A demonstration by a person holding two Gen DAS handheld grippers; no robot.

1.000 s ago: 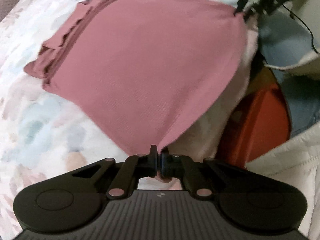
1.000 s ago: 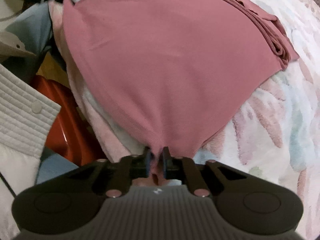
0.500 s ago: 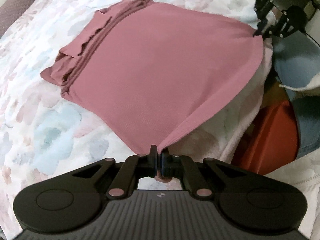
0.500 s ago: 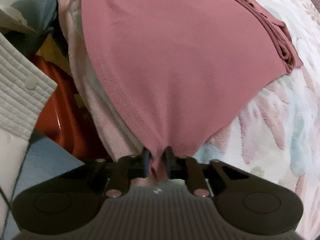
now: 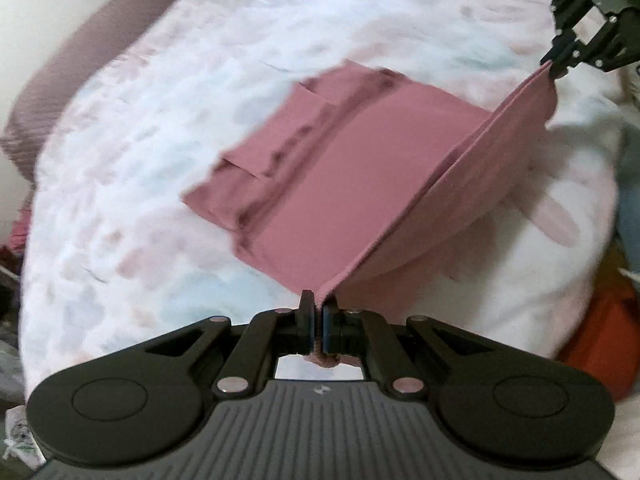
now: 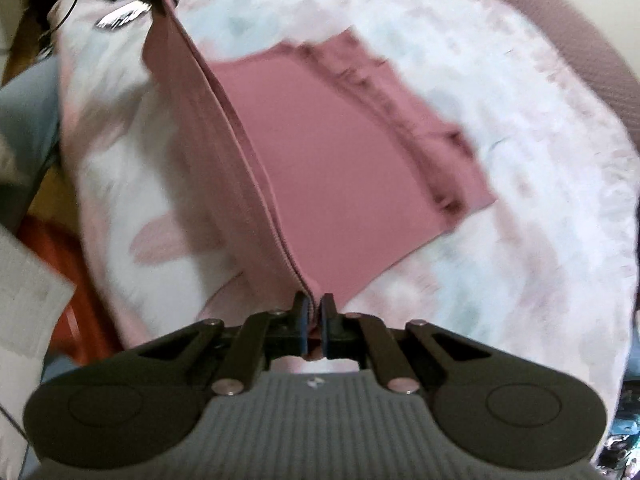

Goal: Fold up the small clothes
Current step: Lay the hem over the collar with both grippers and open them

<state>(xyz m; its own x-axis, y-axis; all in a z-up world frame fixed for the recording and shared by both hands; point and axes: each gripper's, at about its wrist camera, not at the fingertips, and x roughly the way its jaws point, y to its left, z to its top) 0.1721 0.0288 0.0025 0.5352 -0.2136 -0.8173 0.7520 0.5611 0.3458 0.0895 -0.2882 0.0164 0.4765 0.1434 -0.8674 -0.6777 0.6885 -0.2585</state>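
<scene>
Midway: bedspread (image 5: pixel 120 208) carries the pink garment (image 5: pixel 320 184), far part flat with sleeves tucked, near hem raised off it, one corner clamped in each closed gripper, left (image 5: pixel 319 308) and right (image 6: pixel 314 312); fold-over not yet laid.

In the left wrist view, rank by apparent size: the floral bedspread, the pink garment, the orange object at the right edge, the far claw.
1. Floral white bedspread, largest.
2. Dusty-pink knit garment.
3 and 4. Orange object and the right claw look alike; both are cut off by the frame, so unranked.
</scene>
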